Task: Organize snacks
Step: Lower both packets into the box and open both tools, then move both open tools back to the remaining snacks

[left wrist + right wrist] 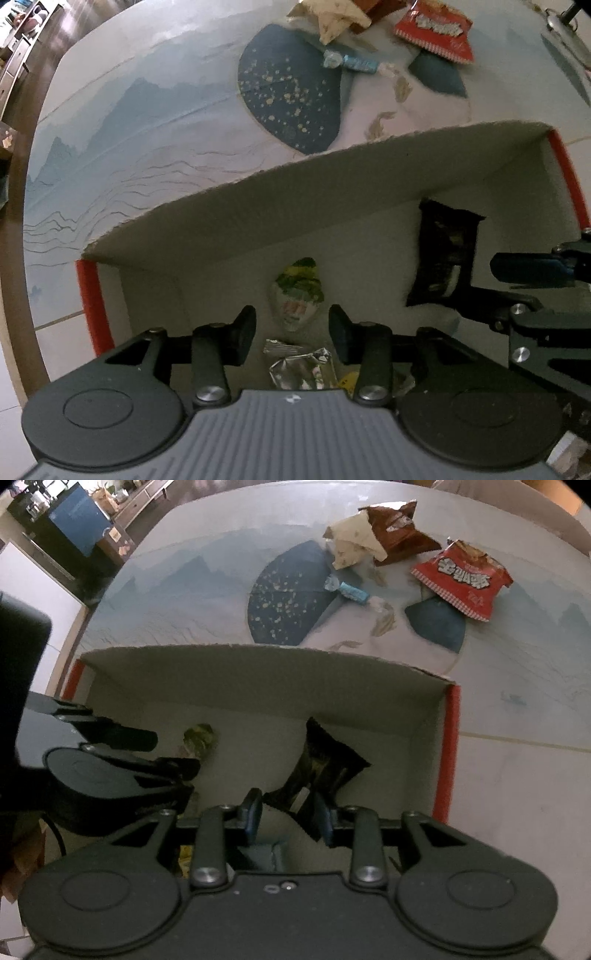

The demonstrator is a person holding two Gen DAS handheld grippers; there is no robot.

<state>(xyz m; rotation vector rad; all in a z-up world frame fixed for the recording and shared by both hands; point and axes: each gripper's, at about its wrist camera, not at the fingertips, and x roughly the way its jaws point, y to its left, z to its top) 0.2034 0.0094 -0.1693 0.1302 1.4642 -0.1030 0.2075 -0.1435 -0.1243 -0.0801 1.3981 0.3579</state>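
Right wrist view: your right claw (pixel 288 816) hung inside the cardboard box (pixel 258 664), its fingers parted around the black snack packet (pixel 325 764), touching or not I couldn't tell. Your left claw (pixel 291 328) stood apart and empty, a green-topped wrapped snack (pixel 297 291) just ahead. Beyond the box, a red snack bag (pixel 461 579) lay on the table (pixel 517 775).

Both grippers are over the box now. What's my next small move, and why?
Probably lift the right gripper clear of the box. Its jaws look open around the black packet, which rests inside, so that drop seems done. The red bag on the table is still unsorted.
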